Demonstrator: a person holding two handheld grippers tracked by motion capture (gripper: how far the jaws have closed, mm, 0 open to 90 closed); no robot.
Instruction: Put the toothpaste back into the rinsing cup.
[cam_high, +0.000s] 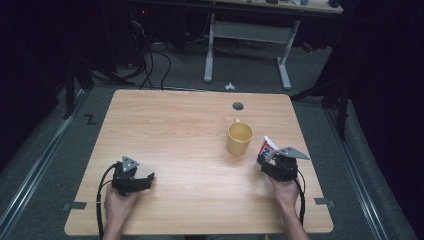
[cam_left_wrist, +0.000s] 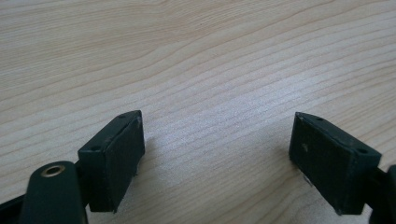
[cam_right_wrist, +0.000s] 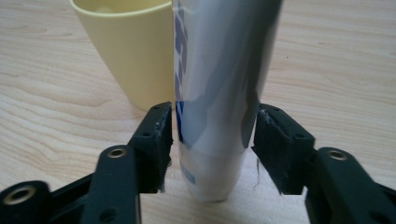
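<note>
No word or number can be read anywhere in the scene. The tube (cam_high: 266, 149), standing near the right edge of the desk (cam_high: 175, 135), carries blue and red print on white, too small and blurred to make out; up close (cam_right_wrist: 219, 93) only blue patches of that print show. A black Z-shaped mark (cam_high: 90, 119) lies on the floor left of the desk.

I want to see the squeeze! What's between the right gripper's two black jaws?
A white-and-blue tube, standing cap-down between the right gripper jaws, in the right gripper view.
</note>
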